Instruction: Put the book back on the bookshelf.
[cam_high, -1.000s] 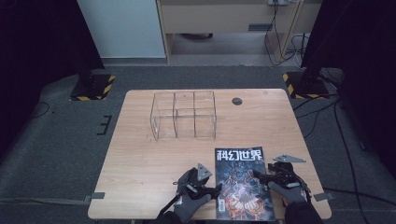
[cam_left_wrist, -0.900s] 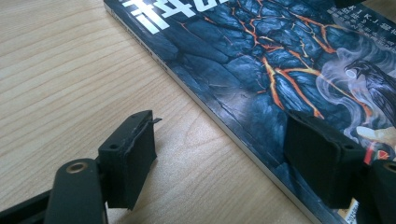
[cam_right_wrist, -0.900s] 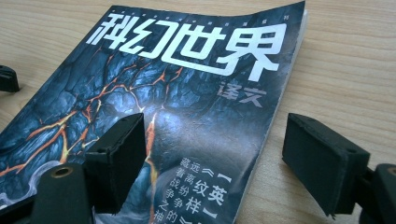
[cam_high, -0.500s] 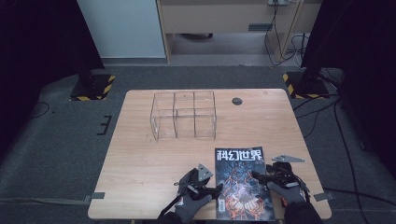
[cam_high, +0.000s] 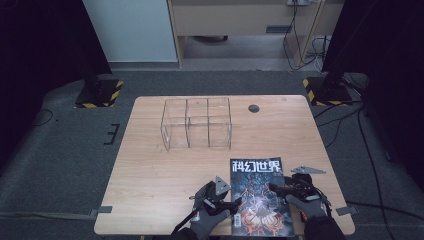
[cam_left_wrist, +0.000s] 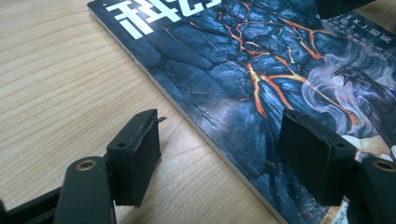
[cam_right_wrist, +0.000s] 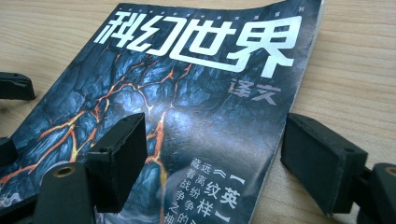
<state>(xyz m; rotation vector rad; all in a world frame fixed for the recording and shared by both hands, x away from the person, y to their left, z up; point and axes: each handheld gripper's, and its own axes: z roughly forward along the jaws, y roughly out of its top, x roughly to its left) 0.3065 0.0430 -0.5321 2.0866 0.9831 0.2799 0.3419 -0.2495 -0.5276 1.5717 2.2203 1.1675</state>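
Moved: almost nothing; both grippers stay at the magazine (cam_high: 260, 197).
Magazine: flat at table (cam_high: 150, 170) front edge.
Left gripper (cam_left_wrist: 224, 158): wide, straddling spine.
Right gripper (cam_right_wrist: 215, 163): wide, straddling the opposite edge.
Handling: light, floppy, glossy; pinch spine.

Almost nothing has moved in the last second. The left gripper (cam_high: 234, 204) and the right gripper (cam_high: 274, 187) sit at the same two sides of the magazine (cam_high: 260, 195), which has not shifted.
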